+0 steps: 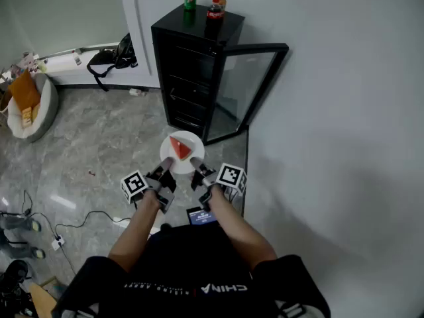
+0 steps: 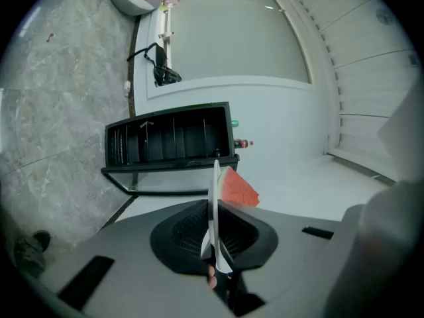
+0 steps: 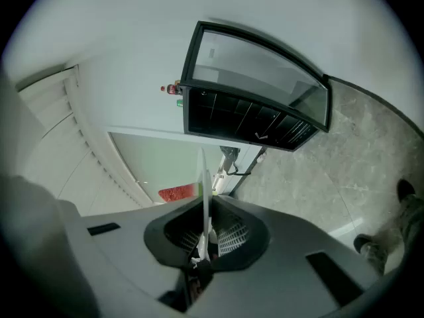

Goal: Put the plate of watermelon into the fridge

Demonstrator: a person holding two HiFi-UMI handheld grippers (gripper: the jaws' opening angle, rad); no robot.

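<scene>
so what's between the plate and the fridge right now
Nothing stands there. In the left gripper view the plate points straight at the open fridge with no object between them; the head view shows the same.

A round white plate (image 1: 173, 160) with a red watermelon wedge (image 1: 179, 147) is held up just before the black fridge (image 1: 192, 78), whose glass door (image 1: 248, 88) stands open.

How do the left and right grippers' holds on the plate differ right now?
The left gripper clamps the plate's left rim, the right gripper its right rim. The watermelon shows right of the plate's edge in the left gripper view, left of it in the right gripper view. Both are shut on the plate, facing the open fridge.
</scene>
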